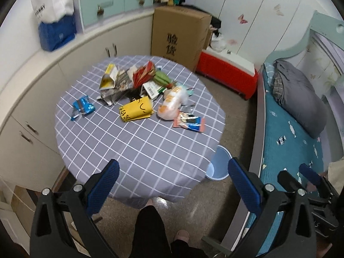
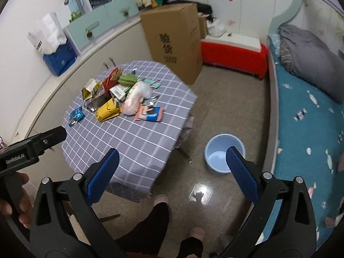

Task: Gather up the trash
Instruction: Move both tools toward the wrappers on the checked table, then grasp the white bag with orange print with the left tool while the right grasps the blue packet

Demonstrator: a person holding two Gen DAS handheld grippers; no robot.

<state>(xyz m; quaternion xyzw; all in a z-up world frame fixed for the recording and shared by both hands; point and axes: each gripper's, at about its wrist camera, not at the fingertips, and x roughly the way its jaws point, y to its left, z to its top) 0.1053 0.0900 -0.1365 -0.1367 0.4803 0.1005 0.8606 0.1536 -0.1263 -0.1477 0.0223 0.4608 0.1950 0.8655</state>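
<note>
Right wrist alone shows bucket (image 2: 223, 150) whole; left tool (image 2: 36, 144) intrudes.

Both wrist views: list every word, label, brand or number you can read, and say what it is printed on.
"GenRobot.AI": side of the left gripper body, right wrist view.
"验货": large cardboard box; the small line beneath is unreadable.
"...OBBY": white paper bag, first letters hidden.
Yellow packet: black characters, too blurred to read.
Barcode label: digits too small.
Other wrappers: blurred.
</note>
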